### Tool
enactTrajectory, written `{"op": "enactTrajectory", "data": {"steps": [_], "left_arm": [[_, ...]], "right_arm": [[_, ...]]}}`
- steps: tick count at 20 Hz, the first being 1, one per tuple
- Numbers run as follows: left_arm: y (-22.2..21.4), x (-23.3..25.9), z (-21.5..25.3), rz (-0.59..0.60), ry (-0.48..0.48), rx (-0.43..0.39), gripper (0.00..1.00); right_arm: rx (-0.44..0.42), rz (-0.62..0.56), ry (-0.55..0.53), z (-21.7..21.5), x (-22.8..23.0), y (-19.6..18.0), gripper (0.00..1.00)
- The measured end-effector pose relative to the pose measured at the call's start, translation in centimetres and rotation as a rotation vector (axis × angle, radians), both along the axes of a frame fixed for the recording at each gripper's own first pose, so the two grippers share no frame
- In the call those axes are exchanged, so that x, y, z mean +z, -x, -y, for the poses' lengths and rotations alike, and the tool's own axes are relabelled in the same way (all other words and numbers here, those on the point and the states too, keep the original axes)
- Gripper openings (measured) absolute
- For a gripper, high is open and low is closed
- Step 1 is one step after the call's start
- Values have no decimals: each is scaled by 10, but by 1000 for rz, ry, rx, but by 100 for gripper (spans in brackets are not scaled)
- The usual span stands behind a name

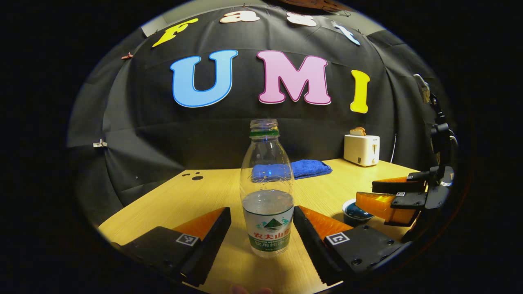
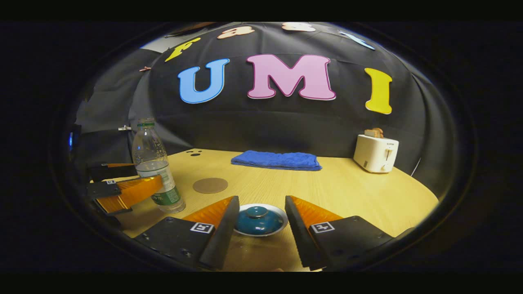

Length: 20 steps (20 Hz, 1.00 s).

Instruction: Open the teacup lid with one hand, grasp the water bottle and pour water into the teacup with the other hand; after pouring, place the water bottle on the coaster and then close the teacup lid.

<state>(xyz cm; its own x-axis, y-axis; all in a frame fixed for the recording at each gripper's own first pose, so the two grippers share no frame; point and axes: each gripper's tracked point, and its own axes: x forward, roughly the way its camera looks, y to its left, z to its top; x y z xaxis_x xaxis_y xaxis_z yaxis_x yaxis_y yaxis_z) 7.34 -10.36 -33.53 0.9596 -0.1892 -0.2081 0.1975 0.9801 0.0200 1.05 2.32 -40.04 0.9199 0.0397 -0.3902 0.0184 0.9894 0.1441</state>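
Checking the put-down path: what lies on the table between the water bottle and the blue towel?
In the right gripper view, the round coaster lies on bare table between the water bottle and the blue towel, nearer the bottle.

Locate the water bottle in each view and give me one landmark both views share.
Left gripper view: the water bottle stands upright at centre, between the left gripper's open fingers.
Right gripper view: the same bottle stands at the left edge, beside the round coaster.
Shared landmark: the white toaster at the table's far right, with the blue towel to its left.
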Motion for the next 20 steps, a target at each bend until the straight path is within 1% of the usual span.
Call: {"op": "enactTrajectory", "data": {"steps": [1, 2, 3, 4, 5, 6, 10, 16, 20], "left_arm": [[-3, -1, 3, 0, -7, -2, 97], [-4, -4, 5, -1, -9, -7, 97], [-5, -4, 7, -1, -9, -9, 97], [-6, -5, 8, 0, -7, -11, 97], [-7, -5, 9, 0, -4, -10, 97], [-7, -5, 9, -1, -3, -9, 97], [-9, -9, 10, -7, -7, -4, 97], [-12, -15, 14, -16, -11, -3, 97], [-18, -20, 17, -24, -14, -3, 97]], "right_arm": [[2, -7, -4, 0, -3, -1, 69], [4, -16, -9, 0, -5, -2, 60], [9, -20, -17, -2, -6, -2, 55], [18, -24, -26, -6, -8, -2, 49], [31, -31, -35, -9, -10, -2, 46], [35, -36, -31, -9, -11, 0, 37], [44, -21, -32, -8, -10, 0, 31], [19, 10, -42, 0, 4, -3, 31], [-26, 55, -25, 25, 27, -3, 31]]}}
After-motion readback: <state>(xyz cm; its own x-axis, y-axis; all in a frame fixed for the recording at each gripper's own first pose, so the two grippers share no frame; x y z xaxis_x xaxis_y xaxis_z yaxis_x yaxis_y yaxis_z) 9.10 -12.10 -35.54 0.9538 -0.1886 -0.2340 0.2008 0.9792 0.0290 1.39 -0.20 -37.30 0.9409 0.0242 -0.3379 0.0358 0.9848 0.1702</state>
